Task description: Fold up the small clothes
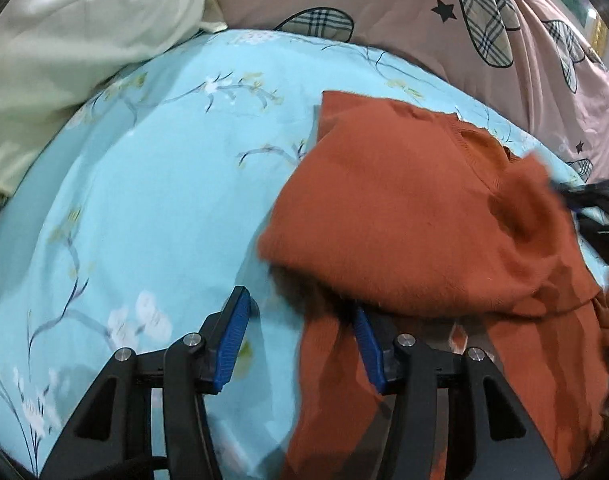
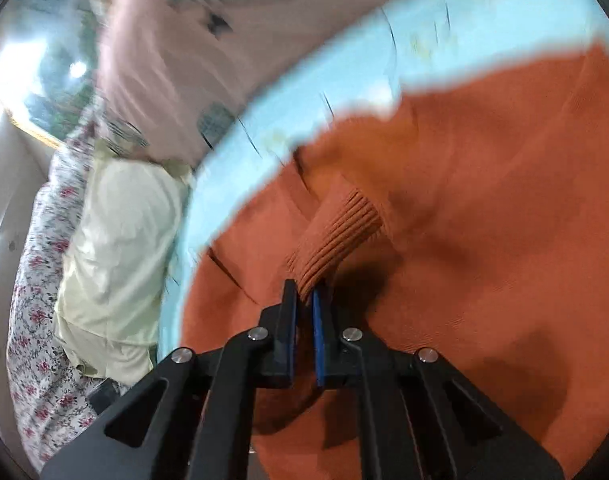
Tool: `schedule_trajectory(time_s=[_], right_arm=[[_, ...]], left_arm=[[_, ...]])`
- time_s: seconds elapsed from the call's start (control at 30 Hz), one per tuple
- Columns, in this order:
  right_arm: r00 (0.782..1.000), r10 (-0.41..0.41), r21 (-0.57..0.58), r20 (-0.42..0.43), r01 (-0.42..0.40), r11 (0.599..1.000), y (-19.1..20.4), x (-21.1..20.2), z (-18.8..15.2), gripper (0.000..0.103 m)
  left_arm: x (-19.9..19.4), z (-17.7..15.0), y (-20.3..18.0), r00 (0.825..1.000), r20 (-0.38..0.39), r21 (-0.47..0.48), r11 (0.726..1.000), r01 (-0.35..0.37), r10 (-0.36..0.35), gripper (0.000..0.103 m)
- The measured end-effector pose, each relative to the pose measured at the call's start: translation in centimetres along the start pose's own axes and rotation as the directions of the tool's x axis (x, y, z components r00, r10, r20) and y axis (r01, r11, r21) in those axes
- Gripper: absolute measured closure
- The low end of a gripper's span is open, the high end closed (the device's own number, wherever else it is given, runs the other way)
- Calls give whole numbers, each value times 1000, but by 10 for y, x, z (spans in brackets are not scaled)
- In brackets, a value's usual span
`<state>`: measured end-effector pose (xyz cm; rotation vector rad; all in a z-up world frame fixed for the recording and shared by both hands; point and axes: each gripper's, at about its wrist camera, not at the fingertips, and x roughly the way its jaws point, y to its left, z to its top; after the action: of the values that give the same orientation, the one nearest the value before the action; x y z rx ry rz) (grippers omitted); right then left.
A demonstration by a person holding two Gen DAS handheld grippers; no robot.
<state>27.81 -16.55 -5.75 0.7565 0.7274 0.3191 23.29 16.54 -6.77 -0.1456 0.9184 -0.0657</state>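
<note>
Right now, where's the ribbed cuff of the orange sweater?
In the right wrist view, the ribbed knit cuff of the orange knitted sweater sits centre frame, pinched in the shut jaws of the right gripper, above the light blue floral bedsheet.

Sweater (image 1: 424, 216) hem beyond frame edge

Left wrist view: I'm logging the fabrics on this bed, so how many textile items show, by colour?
Orange: 1, the sweater
Light blue floral: 1, the bed sheet
Pink with plaid leaves: 1, the quilt
Pale cream: 1, the pillow
Total: 4
</note>
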Motion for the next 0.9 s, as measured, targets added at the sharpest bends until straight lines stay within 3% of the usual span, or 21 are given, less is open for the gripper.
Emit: schedule_trajectory(time_s=[0.07, 0.17, 0.27, 0.3, 0.4, 0.43, 0.5, 0.63, 0.73, 0.9], right_arm=[[995, -24, -53, 98, 30, 998, 13, -46, 3, 95], [960, -209, -65, 188, 224, 972, 14, -97, -2, 95], [919, -366, -50, 146, 377, 925, -11, -110, -8, 91], [911, -393, -31, 126, 399, 916, -22, -111, -11, 83], [911, -392, 46, 128, 389, 920, -53, -123, -21, 60], [905, -399, 62, 147, 394, 917, -60, -128, -24, 59], [901, -402, 85, 166, 393, 916, -71, -136, -26, 58], [924, -343, 57, 168, 338, 939, -76, -138, -21, 58], [935, -332, 10, 126, 333, 943, -77, -127, -17, 58], [933, -358, -60, 34, 359, 931, -78, -100, -15, 59]], left_arm=[[6, 6, -7, 1000, 6, 9, 1000, -4, 4, 52], [8, 6, -8, 1000, 16, 2, 1000, -23, 23, 53], [11, 5, -6, 999, 21, -18, 999, -39, 40, 52], [11, 5, -5, 999, 24, -22, 999, -46, 46, 52], [7, 4, 6, 999, 35, -64, 997, -30, 32, 52], [7, 5, 10, 999, 37, -86, 996, -14, 17, 51], [6, 7, 20, 999, 45, -128, 992, 20, -14, 51], [6, 6, 34, 996, 61, -212, 974, 76, -64, 51], [6, 6, 34, 995, 71, -216, 973, 80, -66, 51], [9, 6, 33, 995, 69, -218, 972, 88, -75, 50]])
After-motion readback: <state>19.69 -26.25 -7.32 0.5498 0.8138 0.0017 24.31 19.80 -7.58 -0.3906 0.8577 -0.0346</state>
